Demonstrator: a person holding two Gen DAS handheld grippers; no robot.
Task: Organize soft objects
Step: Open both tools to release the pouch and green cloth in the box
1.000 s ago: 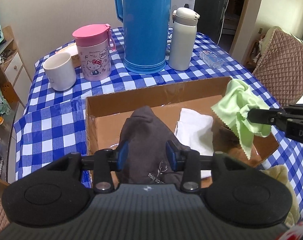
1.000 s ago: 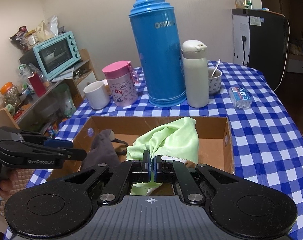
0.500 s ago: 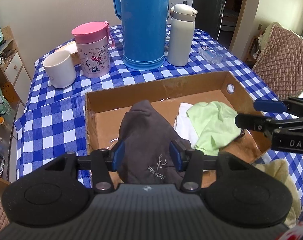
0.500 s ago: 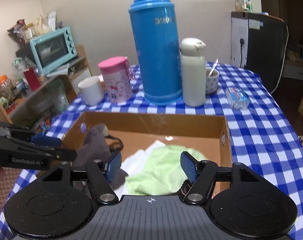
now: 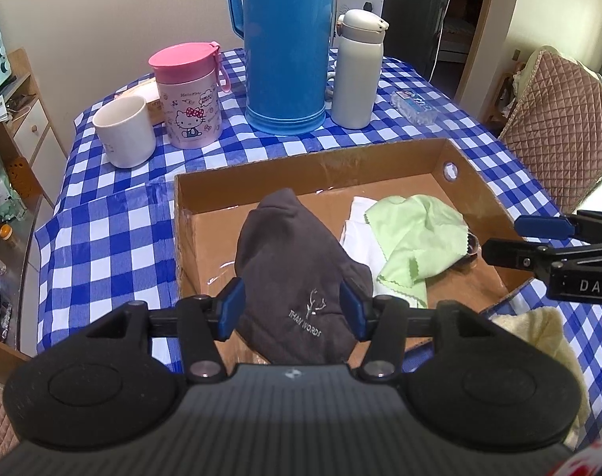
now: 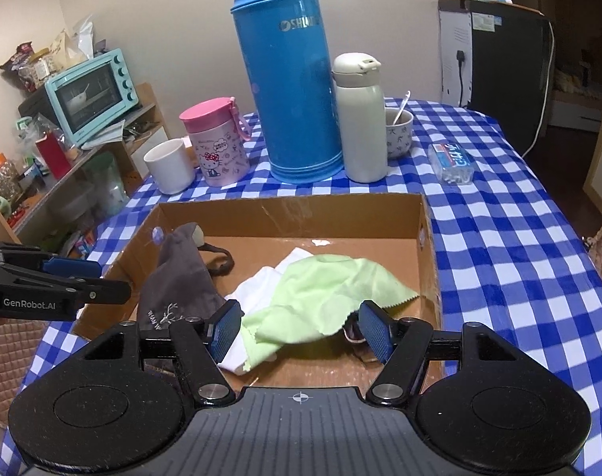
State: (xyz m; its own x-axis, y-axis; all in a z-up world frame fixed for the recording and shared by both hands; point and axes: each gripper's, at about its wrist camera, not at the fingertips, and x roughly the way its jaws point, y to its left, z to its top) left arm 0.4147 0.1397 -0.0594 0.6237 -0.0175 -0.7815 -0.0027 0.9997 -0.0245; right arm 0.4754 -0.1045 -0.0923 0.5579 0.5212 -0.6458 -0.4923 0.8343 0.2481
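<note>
I see the grey pouch slumped in the left part of the cardboard box, its lower end draped over the near wall and sitting right between my left jaws; those jaws have just been opening, and the blue pads stand on either side of the fabric without visibly squeezing it, so I read the left gripper as released around the pouch. The light green cloth lies crumpled inside the box, just ahead of and partly between my right jaws, spread over a white cloth that pokes out toward the left pad. My right gripper has just been opening too; its jaws are spread wide, with the green cloth lying loose below them and free of both pads. A dark strap curls on the box floor ahead of the right jaws, beside the pouch. To the right of the left jaws, outside the near corner of the box, a pale yellow fluffy cloth rests on the blue-checked worktop. Farther ahead of both jaws, beyond the box, I see a white cup, a pink-lidded tumbler, a tall blue thermos, a white flask and a small clear packet.
</note>
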